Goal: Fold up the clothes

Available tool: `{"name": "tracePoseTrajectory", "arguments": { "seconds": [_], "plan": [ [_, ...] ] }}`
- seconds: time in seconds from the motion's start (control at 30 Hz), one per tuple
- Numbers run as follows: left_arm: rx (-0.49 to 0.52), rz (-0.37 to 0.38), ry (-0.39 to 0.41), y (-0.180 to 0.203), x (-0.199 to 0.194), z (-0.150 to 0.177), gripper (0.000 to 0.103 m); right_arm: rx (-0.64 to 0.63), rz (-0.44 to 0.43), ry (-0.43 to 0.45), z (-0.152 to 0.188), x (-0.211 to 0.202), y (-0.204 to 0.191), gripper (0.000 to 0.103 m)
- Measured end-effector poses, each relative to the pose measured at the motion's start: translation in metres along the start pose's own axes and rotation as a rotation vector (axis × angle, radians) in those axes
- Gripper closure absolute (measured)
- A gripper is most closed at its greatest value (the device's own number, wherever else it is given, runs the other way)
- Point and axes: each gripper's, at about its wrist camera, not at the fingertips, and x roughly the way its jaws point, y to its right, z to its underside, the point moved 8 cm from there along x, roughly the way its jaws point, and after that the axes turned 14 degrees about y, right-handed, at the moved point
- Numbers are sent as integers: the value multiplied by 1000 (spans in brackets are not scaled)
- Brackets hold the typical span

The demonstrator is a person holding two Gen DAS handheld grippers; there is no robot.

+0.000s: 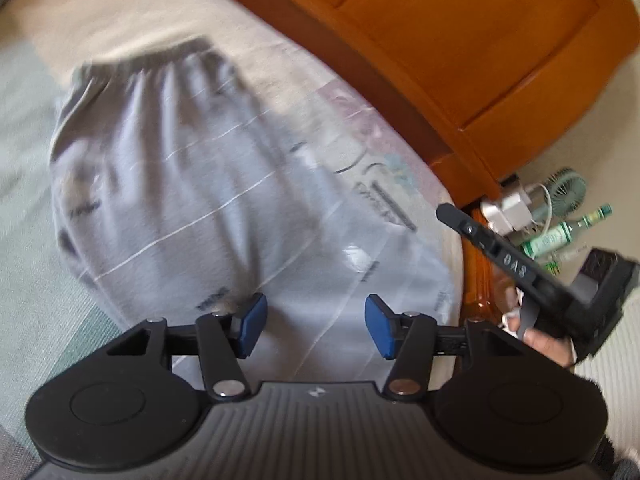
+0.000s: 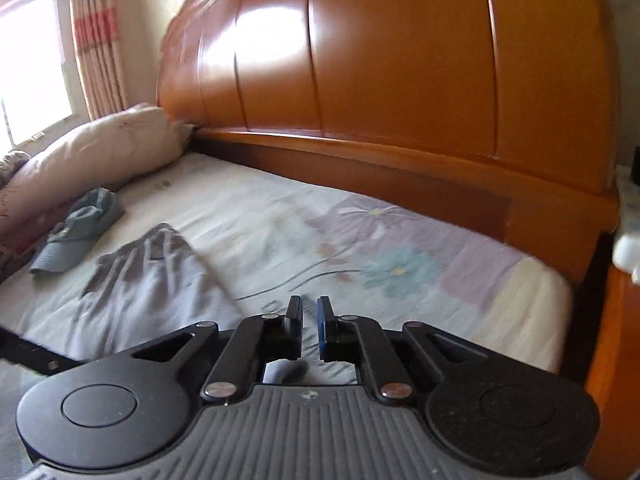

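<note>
Grey shorts with thin white lines lie flat on the flowered bedsheet, elastic waistband at the far end. My left gripper hovers over the near end of the shorts, its blue pads wide apart and open with nothing clamped. In the right wrist view the shorts lie left of my right gripper, which is above bare sheet. Its jaws stand nearly together with a narrow gap and nothing between them. One of the right gripper's fingers shows at the right of the left wrist view, held by a hand.
A tall wooden headboard bounds the bed's far side. A blue-grey cap and a pillow lie at the left. Beside the bed are a green bottle, a small fan and a plug.
</note>
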Motion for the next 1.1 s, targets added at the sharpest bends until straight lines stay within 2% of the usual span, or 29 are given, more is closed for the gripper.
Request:
{"name": "tracePoseTrajectory", "arguments": {
  "seconds": [0.03,0.1,0.2,0.27,0.37,0.43,0.5,0.53,0.63,0.7,0.8,0.87,0.93,1.0,1.1],
  "plan": [
    [23,19,5,6,-2,0,45,32,-19,0,-3,-3,2,89],
    [64,22,-4,10,-3,7,36,101,-120,-18,-4,-12,-6,86],
    [92,-18,-59,1,0,27,36,102,-207,-95,18,-20,-24,79],
    [90,-5,-48,-2,-9,33,35,63,-227,-177,45,-23,-31,78],
    [68,-1,-48,-1,-23,32,36,41,-227,-179,56,-34,-28,79],
    [88,9,-45,4,-28,29,35,-4,-237,-140,44,-38,-35,73],
    [108,0,-36,6,-27,26,35,-57,-251,-92,31,-42,-43,54],
    [109,-2,-31,9,-25,24,35,-75,-271,-91,30,-40,-49,52],
    [97,4,-10,13,-24,18,35,-105,-290,-149,44,-31,-53,52],
    [92,0,-8,14,-25,16,35,-138,-262,-145,48,-33,-50,56],
    [94,8,-6,15,-29,17,35,-187,-222,-122,47,-38,-49,55],
    [82,-6,4,12,-32,17,35,-215,-271,-90,38,-50,-60,55],
    [62,-22,14,7,-36,17,35,-231,-357,-91,41,-62,-78,55],
    [40,-37,19,2,-38,17,35,-248,-450,-122,53,-69,-96,54],
    [14,-63,17,-6,-46,20,35,-320,-449,-234,88,-61,-106,54]
  ]
}}
